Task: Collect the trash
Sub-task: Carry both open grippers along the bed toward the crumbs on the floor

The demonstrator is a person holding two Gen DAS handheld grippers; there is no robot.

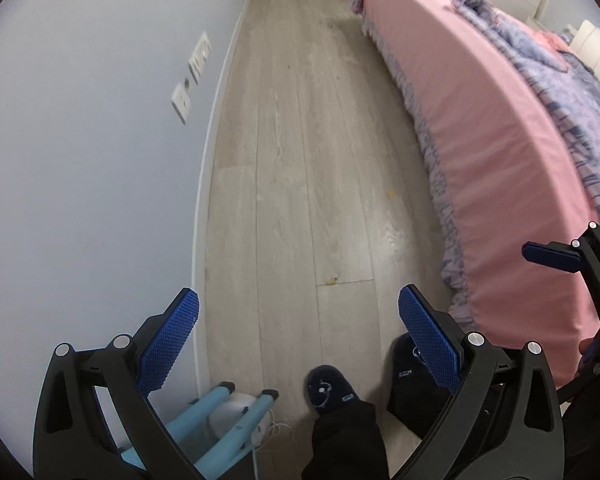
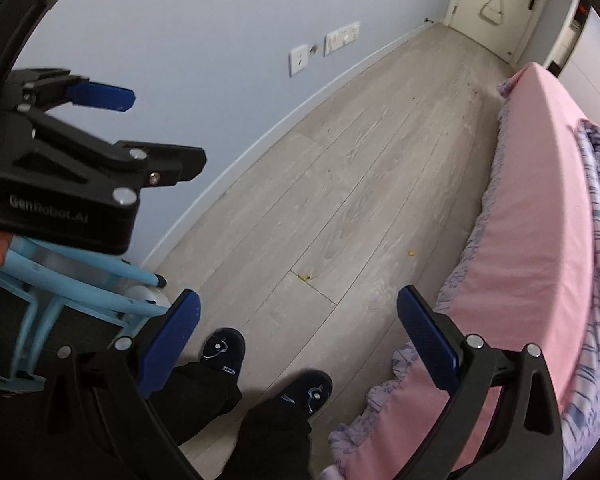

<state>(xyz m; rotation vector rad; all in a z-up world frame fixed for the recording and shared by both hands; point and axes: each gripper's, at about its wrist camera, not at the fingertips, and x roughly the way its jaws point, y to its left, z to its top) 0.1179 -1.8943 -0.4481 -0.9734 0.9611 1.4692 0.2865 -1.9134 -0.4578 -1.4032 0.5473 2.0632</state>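
Two grippers: both held above the floor, jaws spread wide, nothing between them.
Left gripper (image 1: 299, 334): blue ridged pads apart, aimed down the wooden floor (image 1: 300, 140) between wall and bed.
Right gripper (image 2: 299, 330): pads equally parted, held beside the left one, near the bed's edge.
Trash: a small yellow scrap (image 1: 332, 279) lies on a plank seam ahead of the person's feet; another yellow bit (image 1: 391, 191) sits further on, nearer the bed.
Bed (image 1: 480, 140): pink sheet, frilled skirt, rumpled lilac blanket (image 1: 556, 80) on top.
Person: dark slippers (image 2: 224, 350) and black trousers, standing by a light-blue stool (image 2: 80, 280).
Far end: closed pale door (image 2: 496, 4).
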